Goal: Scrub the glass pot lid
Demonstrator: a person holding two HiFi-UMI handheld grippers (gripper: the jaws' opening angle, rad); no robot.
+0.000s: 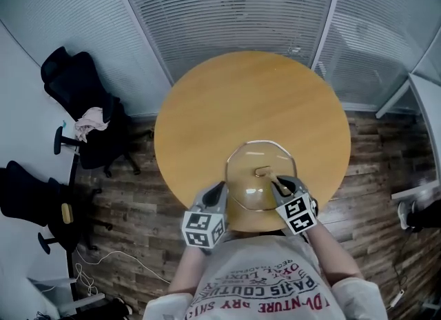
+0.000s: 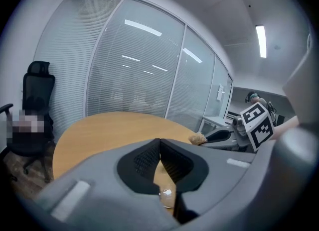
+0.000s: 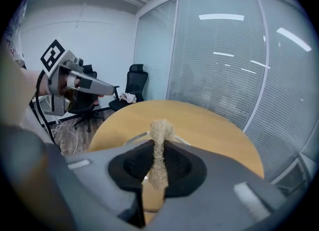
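A glass pot lid (image 1: pixel 249 193) with a metal rim and a knob (image 1: pixel 262 171) lies on the near part of a round wooden table (image 1: pixel 234 98). My left gripper (image 1: pixel 220 189) is at the lid's left rim with its jaws shut; in the left gripper view (image 2: pixel 159 143) the tips meet and a glint of the rim shows in the gap below them. My right gripper (image 1: pixel 279 184) is over the lid beside the knob, shut on a tan scrubber (image 3: pixel 159 133). The lid's rim (image 3: pixel 133 137) curves just beyond that scrubber. The scrubber (image 2: pixel 198 139) also shows from the left.
Two black office chairs (image 1: pixel 86 98) (image 1: pixel 31 201) stand on the wood floor to the left, one with a pink cloth (image 1: pixel 89 122) on it. A glass wall with blinds (image 1: pixel 234 8) curves behind the table. A pale desk edge (image 1: pixel 427 105) is at the right.
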